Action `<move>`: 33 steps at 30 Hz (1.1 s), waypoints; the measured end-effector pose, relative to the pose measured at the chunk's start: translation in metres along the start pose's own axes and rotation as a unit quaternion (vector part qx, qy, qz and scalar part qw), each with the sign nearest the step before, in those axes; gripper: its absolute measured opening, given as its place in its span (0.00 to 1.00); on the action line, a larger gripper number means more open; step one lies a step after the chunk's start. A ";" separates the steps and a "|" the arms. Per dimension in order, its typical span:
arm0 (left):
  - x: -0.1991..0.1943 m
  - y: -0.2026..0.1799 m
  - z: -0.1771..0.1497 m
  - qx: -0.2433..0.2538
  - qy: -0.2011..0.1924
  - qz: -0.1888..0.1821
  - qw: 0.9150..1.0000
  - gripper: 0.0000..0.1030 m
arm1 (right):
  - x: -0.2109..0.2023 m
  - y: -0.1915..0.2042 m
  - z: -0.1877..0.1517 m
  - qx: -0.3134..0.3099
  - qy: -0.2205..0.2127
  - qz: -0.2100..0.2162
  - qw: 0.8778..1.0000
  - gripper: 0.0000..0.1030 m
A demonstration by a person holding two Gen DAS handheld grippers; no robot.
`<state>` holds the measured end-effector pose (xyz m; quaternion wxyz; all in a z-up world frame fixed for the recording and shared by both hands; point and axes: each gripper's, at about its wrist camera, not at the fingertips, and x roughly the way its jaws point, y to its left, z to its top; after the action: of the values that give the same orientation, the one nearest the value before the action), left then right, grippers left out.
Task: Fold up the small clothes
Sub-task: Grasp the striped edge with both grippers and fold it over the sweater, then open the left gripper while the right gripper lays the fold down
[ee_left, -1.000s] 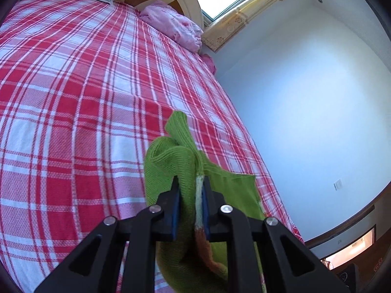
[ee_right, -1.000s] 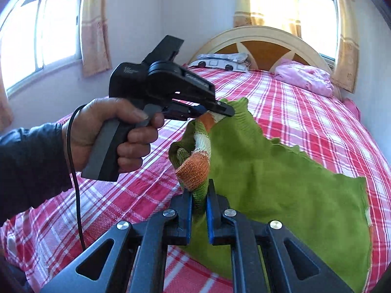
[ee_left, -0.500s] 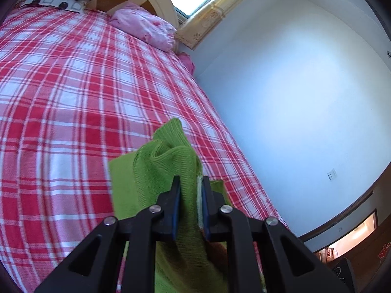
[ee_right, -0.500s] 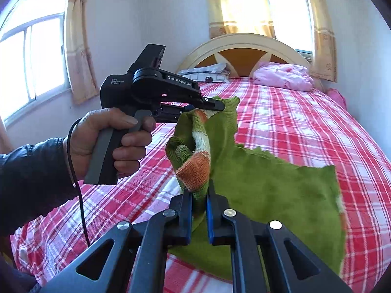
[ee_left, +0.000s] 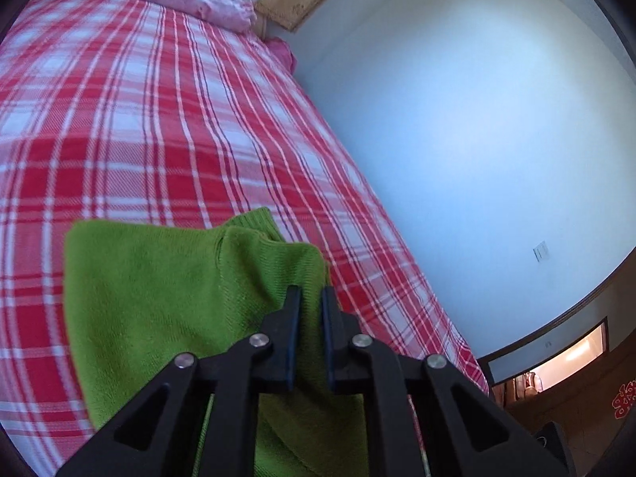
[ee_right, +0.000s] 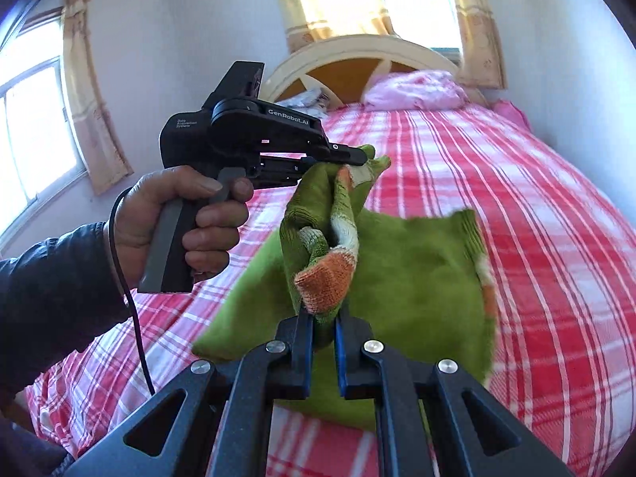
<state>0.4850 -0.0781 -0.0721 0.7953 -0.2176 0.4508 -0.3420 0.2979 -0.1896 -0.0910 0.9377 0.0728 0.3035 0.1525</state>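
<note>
Small green knit garment w/ orange-and-white striped trim (ee_right: 413, 274) hangs over the red-and-white plaid bedspread (ee_left: 167, 119), pinched on both sides: left gripper (ee_left: 309, 298) clenched on its green edge, right gripper (ee_right: 322, 320) clenched on the bunched orange-striped cuff, pink pillow (ee_right: 413, 89) by headboard.

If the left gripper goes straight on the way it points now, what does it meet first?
Beyond the green sweater it is shut on, the left gripper would probably meet the plaid bedspread; depth is unclear.
</note>
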 end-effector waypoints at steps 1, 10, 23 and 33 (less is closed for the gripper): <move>0.009 -0.001 -0.003 -0.002 0.008 -0.002 1.000 0.09 | -0.001 -0.006 -0.004 0.006 0.003 -0.003 1.000 0.08; 0.052 -0.038 -0.016 0.039 0.048 -0.002 0.998 0.09 | -0.016 -0.052 -0.033 0.057 0.025 -0.017 0.998 0.07; -0.023 -0.070 -0.039 0.171 -0.040 0.111 0.978 0.59 | -0.036 -0.096 -0.036 0.131 0.034 0.000 0.991 0.55; -0.066 -0.001 -0.104 0.118 -0.056 0.190 0.973 0.77 | 0.024 -0.123 0.032 0.148 0.056 0.058 0.986 0.58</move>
<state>0.3709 -0.0339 -0.0865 0.8897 -0.0511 0.3950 -0.2231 0.3650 -0.2988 -0.1060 0.8878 0.2195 0.3699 0.1638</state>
